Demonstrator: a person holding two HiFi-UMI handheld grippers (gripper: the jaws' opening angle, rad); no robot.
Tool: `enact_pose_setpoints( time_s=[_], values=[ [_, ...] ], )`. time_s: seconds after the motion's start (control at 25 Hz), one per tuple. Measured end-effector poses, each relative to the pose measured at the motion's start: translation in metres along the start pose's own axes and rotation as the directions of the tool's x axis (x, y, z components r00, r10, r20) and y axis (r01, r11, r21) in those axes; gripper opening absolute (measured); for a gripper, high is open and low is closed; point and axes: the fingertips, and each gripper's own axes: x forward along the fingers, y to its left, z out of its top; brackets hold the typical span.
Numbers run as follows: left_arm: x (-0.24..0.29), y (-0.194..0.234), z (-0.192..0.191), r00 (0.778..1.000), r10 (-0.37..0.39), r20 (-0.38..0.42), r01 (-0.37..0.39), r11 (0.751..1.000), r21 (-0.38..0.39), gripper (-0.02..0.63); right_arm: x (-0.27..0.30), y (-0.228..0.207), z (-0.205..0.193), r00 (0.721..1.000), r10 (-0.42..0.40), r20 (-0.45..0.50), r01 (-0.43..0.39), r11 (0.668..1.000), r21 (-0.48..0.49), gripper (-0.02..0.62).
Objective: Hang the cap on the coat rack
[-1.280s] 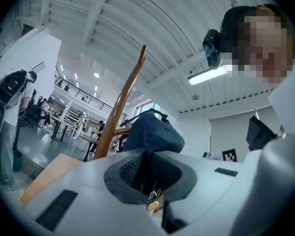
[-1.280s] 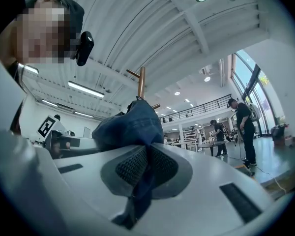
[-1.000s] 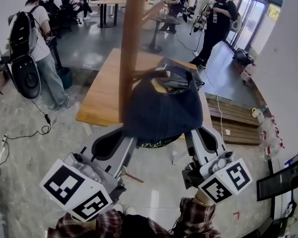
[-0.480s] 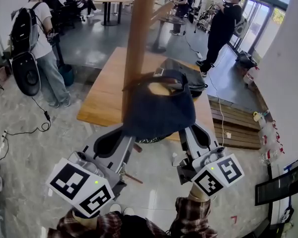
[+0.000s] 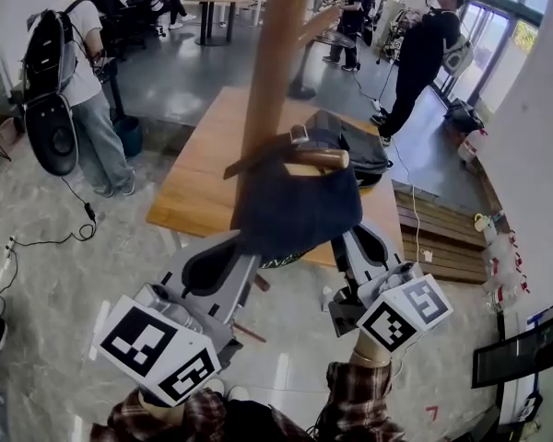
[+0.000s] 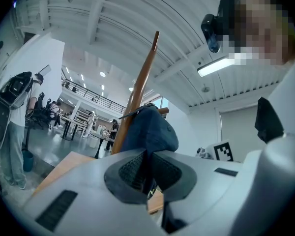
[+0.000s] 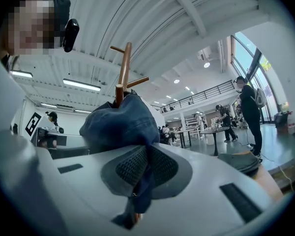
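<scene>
Your left hand-held gripper [image 5: 244, 251] and right hand-held gripper [image 5: 348, 239] were each clamped on the lower edge of the cap [image 5: 300, 205], which sat up against the coat rack [image 5: 278, 63] with a peg [image 5: 321, 159] showing at its top opening. Judged: soft, light cloth that sagged between grips, so the edge band was the firmest hold; a loose pinch would likely slip.

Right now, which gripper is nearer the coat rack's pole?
Left. The left gripper grips the cap right beside the pole; the right gripper holds its opposite edge, farther out.
</scene>
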Motion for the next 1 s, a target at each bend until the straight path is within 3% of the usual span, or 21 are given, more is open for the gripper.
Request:
enact_pose_setpoints(
  time_s=[0.32,0.64,1.0],
  values=[
    [0.003,0.013,-0.018,0.999,0.034,-0.031,-0.034,0.999,-0.002,0.020,0.021,-0.007,-0.029,0.998,0.027,-0.049,-0.025,0.999,0.038,0.017],
    [0.003,0.027,-0.025,0.998,0.069,0.008,-0.069,0.997,0.031,0.020,0.039,-0.009,-0.040,1.000,0.014,0.001,-0.014,0.999,0.052,0.017],
    [-0.004,0.028,-0.039,0.997,0.049,0.067,-0.047,0.998,-0.035,0.021,0.027,-0.011,-0.054,0.997,-0.038,0.070,0.031,0.995,0.097,0.017]
  ],
)
